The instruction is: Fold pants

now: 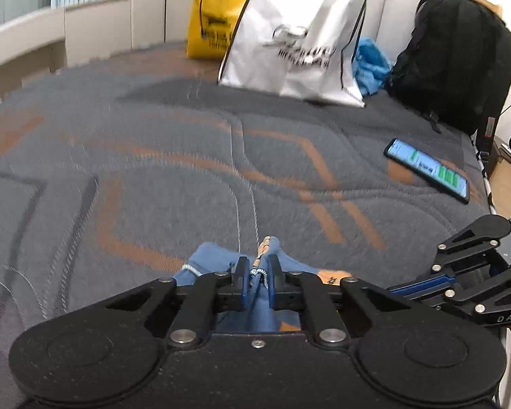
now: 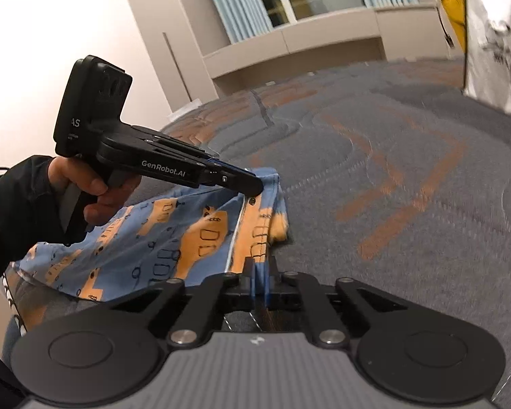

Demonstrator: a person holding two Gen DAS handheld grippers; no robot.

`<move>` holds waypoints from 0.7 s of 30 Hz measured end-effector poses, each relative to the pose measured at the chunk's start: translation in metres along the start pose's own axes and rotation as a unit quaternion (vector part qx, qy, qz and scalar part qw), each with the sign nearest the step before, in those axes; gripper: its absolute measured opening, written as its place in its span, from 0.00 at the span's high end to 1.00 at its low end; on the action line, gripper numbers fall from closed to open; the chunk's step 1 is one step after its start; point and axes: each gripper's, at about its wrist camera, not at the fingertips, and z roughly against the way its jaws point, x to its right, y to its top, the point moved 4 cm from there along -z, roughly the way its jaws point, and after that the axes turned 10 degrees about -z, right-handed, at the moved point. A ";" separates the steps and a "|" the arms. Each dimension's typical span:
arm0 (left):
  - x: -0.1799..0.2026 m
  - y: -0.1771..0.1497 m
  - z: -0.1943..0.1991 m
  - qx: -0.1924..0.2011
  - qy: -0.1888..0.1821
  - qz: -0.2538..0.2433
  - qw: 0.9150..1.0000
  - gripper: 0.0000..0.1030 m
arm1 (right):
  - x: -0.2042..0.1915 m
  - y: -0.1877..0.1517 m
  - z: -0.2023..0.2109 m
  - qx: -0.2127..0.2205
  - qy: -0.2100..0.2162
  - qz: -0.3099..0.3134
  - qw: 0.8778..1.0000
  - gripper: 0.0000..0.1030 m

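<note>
The pants (image 2: pixel 173 235) are small, blue with orange vehicle prints. They hang stretched between both grippers over the near edge of the bed. My left gripper (image 1: pixel 258 266) is shut on a bunched edge of the pants (image 1: pixel 221 255); it also shows in the right wrist view (image 2: pixel 252 185), held in a hand, pinching the far corner. My right gripper (image 2: pixel 260 269) is shut on the near edge of the cloth; it also shows at the right edge of the left wrist view (image 1: pixel 405 288).
The bed has a grey quilted cover with orange lines (image 1: pixel 187 156). At its far side stand a white shopping bag (image 1: pixel 299 41), a yellow bag (image 1: pixel 211 20), a blue cloth (image 1: pixel 371 64) and a black backpack (image 1: pixel 456 58). A lit phone (image 1: pixel 429 168) lies at the right.
</note>
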 end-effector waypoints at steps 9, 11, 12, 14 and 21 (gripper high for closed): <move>-0.019 0.013 0.004 0.023 0.073 0.020 0.997 0.90 | -0.017 0.038 -0.021 0.015 -0.016 0.078 0.997 0.95; -0.022 0.007 -0.013 0.004 0.079 0.026 0.997 0.90 | -0.014 0.044 -0.033 0.006 -0.028 0.087 0.996 0.95; -0.023 0.004 -0.020 0.000 0.080 0.025 0.996 0.90 | -0.012 0.044 -0.038 -0.001 -0.033 0.087 0.996 0.95; -0.024 -0.002 -0.026 0.000 0.083 0.027 0.996 0.84 | -0.010 0.040 -0.045 -0.017 -0.037 0.086 0.995 0.95; -0.020 -0.013 0.017 0.041 0.115 0.051 0.991 0.25 | -0.020 0.036 -0.032 0.009 -0.061 0.099 0.993 0.54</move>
